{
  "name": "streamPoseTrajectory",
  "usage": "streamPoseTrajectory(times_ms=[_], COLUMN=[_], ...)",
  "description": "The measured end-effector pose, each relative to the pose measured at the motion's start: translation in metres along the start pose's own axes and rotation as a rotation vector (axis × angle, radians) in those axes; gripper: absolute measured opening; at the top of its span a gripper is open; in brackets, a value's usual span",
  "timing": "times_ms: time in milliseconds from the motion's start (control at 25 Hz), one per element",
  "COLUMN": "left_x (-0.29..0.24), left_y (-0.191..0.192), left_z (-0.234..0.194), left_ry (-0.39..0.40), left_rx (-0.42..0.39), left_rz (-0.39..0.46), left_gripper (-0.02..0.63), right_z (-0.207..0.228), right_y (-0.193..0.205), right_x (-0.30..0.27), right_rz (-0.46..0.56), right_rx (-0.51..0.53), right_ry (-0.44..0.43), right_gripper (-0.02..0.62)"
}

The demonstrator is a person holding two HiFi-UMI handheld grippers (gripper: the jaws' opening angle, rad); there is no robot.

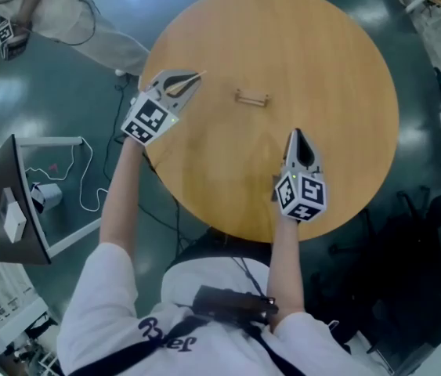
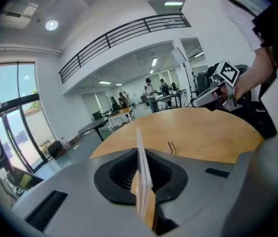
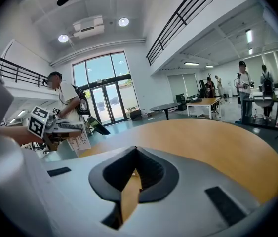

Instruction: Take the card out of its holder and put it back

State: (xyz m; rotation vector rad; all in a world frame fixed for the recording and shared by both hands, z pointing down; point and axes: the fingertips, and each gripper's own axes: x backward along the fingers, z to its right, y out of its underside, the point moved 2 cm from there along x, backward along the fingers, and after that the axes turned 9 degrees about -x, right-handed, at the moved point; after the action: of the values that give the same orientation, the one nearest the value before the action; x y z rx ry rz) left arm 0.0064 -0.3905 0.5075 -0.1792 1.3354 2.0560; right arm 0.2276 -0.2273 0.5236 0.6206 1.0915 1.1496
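A small wooden card holder [image 1: 251, 97] lies empty near the middle of the round wooden table [image 1: 345, 69]; it also shows in the left gripper view as the holder [image 2: 171, 148]. My left gripper [image 1: 195, 77] hovers over the table's left edge, shut on a thin white card [image 1: 179, 85]. The card [image 2: 141, 162] shows edge-on between the left gripper's jaws [image 2: 143, 184]. From the right gripper view the card [image 3: 77, 141] hangs printed-side out from the left gripper [image 3: 59, 127]. My right gripper [image 1: 295, 135] is shut and empty over the near side of the table, right of the holder; its jaws [image 3: 131, 181] meet.
The table stands on a dark green floor. A person [image 1: 63, 10] is at the far left. A monitor [image 1: 9, 202] and cables lie on the floor at the left. Other tables and people [image 2: 151, 90] are far off in the hall.
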Motion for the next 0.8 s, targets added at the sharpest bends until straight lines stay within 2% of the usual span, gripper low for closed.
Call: streamPoseTrajectory(times_ms=[200,400,640,800], left_x=[-0.019,-0.044,-0.066,-0.076], left_y=[-0.026,-0.054,-0.071,-0.078], left_z=[0.004,0.025,0.036,0.036], left_ry=[0.124,0.283,0.371,0.435], left_rx=[-0.134,-0.24,-0.178,-0.087], left_rz=[0.047,0.14,0.246,0.324], left_gripper=[0.028,0.028,0.028,0.028], right_z=[0.003,0.009,0.006,0.005], right_y=[0.001,0.007,0.009,0.011], right_x=[-0.003,-0.004,-0.008,-0.012], right_rz=[-0.011,-0.038,-0.058,-0.069], right_rx=[0.0,-0.021,-0.018,-0.011], right_ry=[0.004,-0.003,-0.021,-0.022], right_gripper=[0.011,0.011,0.011,0.012])
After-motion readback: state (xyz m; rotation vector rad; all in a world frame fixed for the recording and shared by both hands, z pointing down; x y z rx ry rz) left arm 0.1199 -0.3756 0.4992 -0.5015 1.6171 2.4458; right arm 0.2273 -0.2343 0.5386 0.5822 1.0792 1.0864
